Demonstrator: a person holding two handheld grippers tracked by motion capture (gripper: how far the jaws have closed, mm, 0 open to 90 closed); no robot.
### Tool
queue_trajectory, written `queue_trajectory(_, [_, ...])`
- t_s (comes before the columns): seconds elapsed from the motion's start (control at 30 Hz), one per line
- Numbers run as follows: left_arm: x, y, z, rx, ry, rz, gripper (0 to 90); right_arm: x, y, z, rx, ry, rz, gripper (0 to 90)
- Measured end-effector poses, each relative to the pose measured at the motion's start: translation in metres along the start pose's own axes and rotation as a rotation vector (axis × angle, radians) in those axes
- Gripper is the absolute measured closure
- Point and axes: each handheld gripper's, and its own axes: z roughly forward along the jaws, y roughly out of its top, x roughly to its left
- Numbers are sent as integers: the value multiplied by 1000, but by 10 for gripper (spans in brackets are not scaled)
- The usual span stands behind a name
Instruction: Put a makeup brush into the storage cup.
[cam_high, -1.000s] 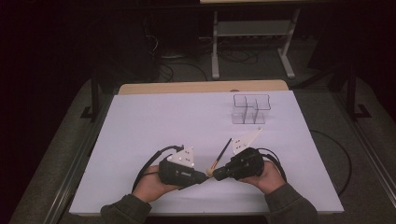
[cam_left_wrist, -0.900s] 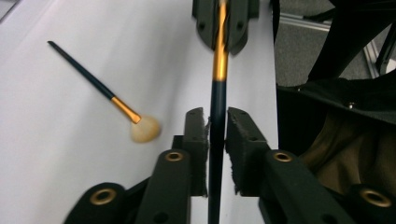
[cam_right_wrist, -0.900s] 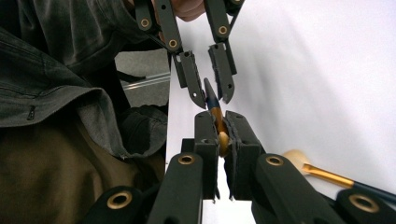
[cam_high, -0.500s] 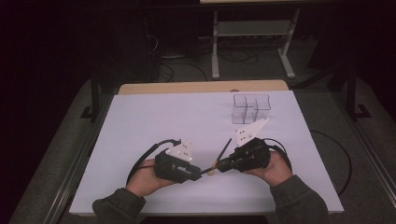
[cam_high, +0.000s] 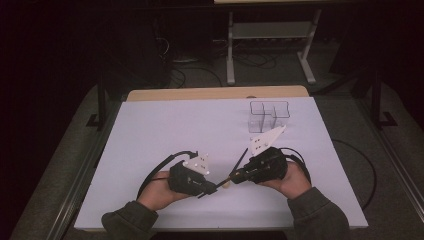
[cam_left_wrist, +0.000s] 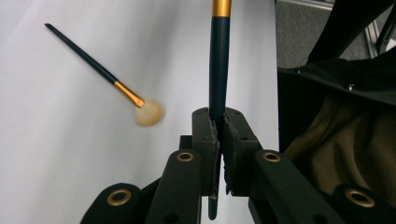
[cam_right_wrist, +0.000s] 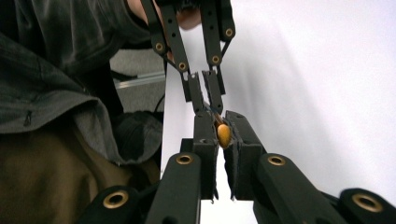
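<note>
Handover midway: slim dark-blue, gold-ferruled makeup brush (cam_left_wrist: 218, 56) is clamped by both left gripper (cam_left_wrist: 217, 123) and right gripper (cam_right_wrist: 223, 128) over the table's near edge, a second fluffy-headed brush (cam_left_wrist: 100, 70) lies beside, and the clear plastic compartment organiser (cam_high: 269, 115) waits unfilled.

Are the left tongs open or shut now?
Shut: the left tongs clamp the dark brush handle between both pads.
</note>
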Motion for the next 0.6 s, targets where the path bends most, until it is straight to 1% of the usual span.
queue_trajectory(0.03, [0,0,0,-9,2,1,842,-1,-1,-1,-12,-7,-7,754])
queue_trajectory(0.07, [1,-1,-1,-14,4,1,842,-1,-2,-2,-28,-14,12,708])
queue_trajectory(0.1, [1,-1,-1,-18,5,-2,842,-2,-3,-3,-38,-12,26,706])
queue_trajectory(0.2, [3,-3,-2,-20,10,1,842,-4,-7,-4,-60,-8,45,689])
queue_trajectory(0.27, [4,-4,-3,-32,15,-10,842,-4,-10,-4,-67,-6,55,689])
queue_trajectory(0.33, [5,-5,-5,-39,17,-15,842,-5,-13,-4,-74,-5,56,696])
queue_trajectory(0.4, [6,-5,-5,-52,17,-25,842,-5,-14,-2,-74,-6,62,726])
queue_trajectory(0.57, [6,-4,-5,-61,15,-32,842,-6,-14,3,-79,-1,50,781])
queue_trajectory(0.6, [6,-3,-5,-64,14,-31,842,-5,-14,4,-81,-1,54,790])
